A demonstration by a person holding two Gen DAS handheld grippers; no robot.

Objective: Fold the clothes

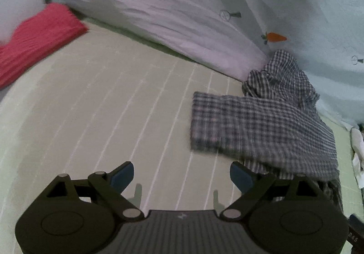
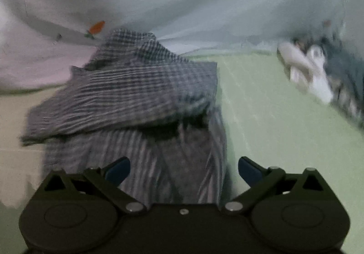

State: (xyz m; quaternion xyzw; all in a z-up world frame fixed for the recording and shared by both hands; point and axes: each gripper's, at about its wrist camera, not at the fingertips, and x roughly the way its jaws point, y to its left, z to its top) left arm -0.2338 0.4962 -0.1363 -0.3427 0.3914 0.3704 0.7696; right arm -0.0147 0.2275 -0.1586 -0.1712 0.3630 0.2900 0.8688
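Both your left gripper (image 1: 182, 176) and right gripper (image 2: 184, 171) hang open, empty. The checked shirt (image 1: 257, 124) looks soft, limp; pinch its hem corner at nine o'clock.

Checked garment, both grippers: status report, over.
Left gripper open, empty, over bare mat. Right gripper open, above the checked garment, not gripping. Garment partly folded, rumpled at the far end. Red cloth well clear.
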